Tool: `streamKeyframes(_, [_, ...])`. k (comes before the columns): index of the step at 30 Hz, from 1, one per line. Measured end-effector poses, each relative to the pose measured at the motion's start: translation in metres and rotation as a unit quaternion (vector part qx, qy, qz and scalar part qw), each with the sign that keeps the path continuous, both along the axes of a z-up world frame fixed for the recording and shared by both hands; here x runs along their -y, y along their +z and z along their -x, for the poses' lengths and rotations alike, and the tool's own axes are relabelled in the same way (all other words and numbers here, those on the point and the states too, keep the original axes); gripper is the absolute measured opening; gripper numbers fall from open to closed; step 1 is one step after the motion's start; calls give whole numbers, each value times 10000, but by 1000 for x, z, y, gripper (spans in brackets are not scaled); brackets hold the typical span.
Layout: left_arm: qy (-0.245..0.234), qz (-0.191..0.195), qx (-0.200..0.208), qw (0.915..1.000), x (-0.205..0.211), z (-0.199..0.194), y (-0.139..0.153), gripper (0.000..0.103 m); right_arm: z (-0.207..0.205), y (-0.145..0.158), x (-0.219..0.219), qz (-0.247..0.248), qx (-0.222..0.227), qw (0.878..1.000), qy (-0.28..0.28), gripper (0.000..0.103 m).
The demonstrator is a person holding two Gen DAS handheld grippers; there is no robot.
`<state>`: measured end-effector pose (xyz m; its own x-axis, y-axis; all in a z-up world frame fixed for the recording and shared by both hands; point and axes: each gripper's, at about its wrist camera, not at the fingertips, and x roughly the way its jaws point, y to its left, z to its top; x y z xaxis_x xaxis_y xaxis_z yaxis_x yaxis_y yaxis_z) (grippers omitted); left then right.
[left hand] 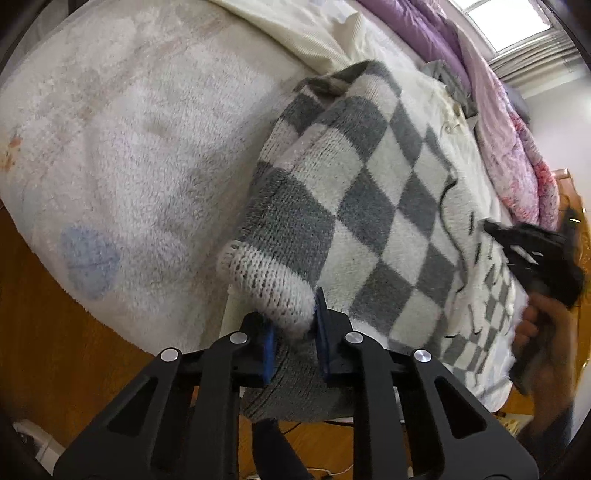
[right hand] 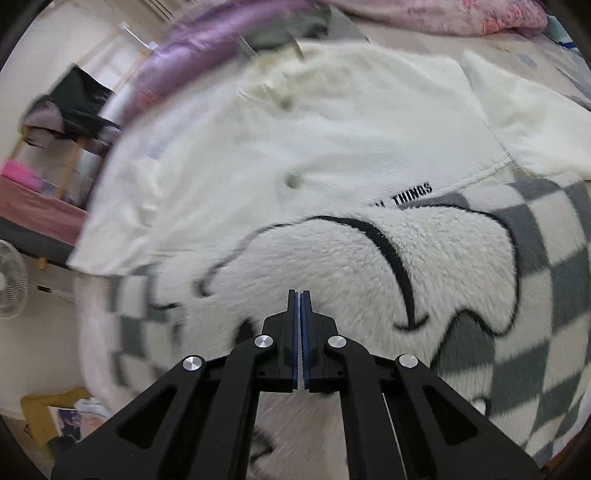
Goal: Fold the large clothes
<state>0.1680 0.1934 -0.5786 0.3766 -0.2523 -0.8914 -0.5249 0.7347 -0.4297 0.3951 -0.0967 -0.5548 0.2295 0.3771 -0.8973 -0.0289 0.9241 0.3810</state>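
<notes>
left gripper [left hand: 295, 332] pinched white ribbed cuff of checkered sweater [left hand: 369, 192], fingers partly apart around it. right gripper [right hand: 299, 332] was pressed fully together, a thin pale sliver between pads, over fluffy sweater front. sweater lay on white fleece blanket [left hand: 129, 129] on bed, cream shirt [right hand: 314, 129] beyond, purple quilt [left hand: 424, 22] far behind.

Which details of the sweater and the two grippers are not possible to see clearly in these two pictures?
- Left wrist view: the right gripper is motion-blurred at the right edge; its grip is unreadable.
- Right wrist view: the print on the checkered sweater is partly folded under; only "THINGS" reads.
- Left wrist view: the sleeve cuff hides what lies between the left gripper fingers.
</notes>
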Motion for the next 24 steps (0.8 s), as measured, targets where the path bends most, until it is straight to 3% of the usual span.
streamKeyframes(3, [-22,60,124,9999,0,0,6,16,-10,-29,-1,68,-246,9997,68,0])
streamKeyframes(7, [43,169,41,9998,-1,-1,-1,16,4,-14,4,28,-407,9991,132,0])
streamKeyframes(11, [172,377,69,9991,-9,5,-7,17,77,-8,17,-73,-798,9965,253,0])
streamKeyframes(14, [218,491,52,9985,-12,4,-8,17,116,-25,27,-233,-1053,9941,130,0])
streamKeyframes(17, [192,602,177,9978,-12,4,1,16,125,-34,28,-256,-770,9965,196,0])
streamKeyframes(20, [164,756,350,9964,-10,-1,16,16,130,-17,24,-173,-536,9979,305,3])
streamKeyframes(23, [136,966,480,9941,-9,-5,27,16,149,17,10,-188,-41,9976,668,17])
streamKeyframes(24, [116,993,490,9938,-8,-6,29,16,160,31,1,-314,159,9956,872,27])
